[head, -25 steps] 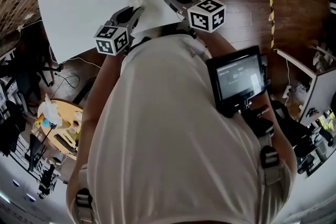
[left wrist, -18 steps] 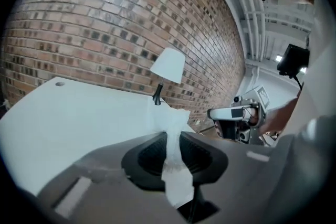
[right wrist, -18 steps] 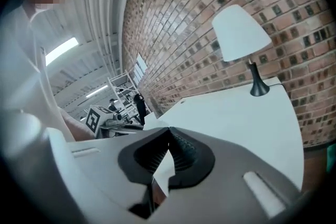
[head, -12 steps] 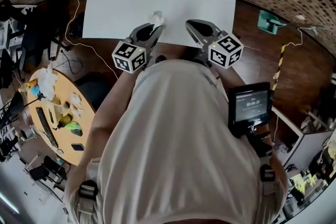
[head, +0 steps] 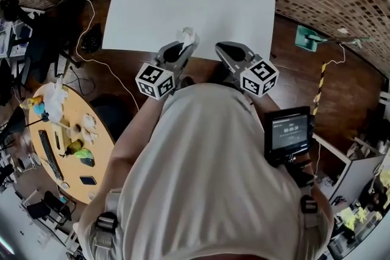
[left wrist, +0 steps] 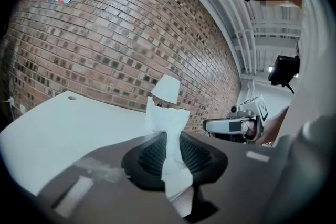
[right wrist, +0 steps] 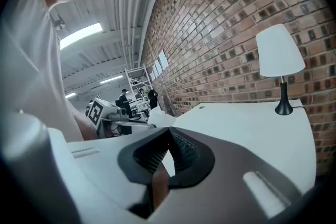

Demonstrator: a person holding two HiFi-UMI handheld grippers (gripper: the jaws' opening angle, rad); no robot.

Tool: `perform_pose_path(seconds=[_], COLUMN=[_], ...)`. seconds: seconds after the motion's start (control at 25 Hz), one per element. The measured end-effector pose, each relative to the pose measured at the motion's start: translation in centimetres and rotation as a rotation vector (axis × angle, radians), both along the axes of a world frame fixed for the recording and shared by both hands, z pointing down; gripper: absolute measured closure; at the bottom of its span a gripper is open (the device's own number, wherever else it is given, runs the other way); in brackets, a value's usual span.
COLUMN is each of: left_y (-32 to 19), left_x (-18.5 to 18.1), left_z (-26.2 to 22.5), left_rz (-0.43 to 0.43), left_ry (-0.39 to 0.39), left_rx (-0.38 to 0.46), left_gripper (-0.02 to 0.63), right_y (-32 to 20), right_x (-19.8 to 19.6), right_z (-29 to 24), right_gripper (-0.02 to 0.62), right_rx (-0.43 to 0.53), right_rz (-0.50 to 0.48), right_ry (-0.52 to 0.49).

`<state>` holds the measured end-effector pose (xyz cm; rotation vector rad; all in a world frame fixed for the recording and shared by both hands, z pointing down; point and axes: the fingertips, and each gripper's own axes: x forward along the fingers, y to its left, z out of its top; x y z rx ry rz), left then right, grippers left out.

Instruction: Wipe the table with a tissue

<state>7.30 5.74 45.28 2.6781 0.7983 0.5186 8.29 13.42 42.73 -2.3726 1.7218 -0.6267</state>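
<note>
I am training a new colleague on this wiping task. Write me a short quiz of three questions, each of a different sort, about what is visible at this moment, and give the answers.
1. Which gripper holds the tissue?
2. What colour is the shade of the lamp that stands on the table? A) white B) red C) green
3. True or false: the right gripper holds a sponge.

Key
1. The left gripper; it is shut on the tissue.
2. A.
3. False: its jaws are together with nothing between them.
</note>
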Motion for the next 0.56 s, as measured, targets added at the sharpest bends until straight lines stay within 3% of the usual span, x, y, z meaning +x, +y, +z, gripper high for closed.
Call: perform_pose_path(seconds=[0.28,0.4,0.56], left_y=[-0.4,-0.9,-4.2], left_x=[-1.9,-1.0,-3.7], left_z=[0.5,0.1,0.8], left_rz=[0.016,-0.014,-0.070], left_ry=[0.011,0.025,0.030], left_rx=[-0.025,-0.022,-0.019], left_gripper=[0.528,0.528,0.528], right_y=[-0.1,-0.2,-3.5], right_x=[-1.5,-0.6,-3.2], right_z=[0.6,0.1,0.4], right_gripper=[0.591,0.591,0.591], right_rx=[-0.023,-0.020,-0.013], right_rz=[0.027,0.012,-0.034], right_ry=[-0.012,0.004,0.019])
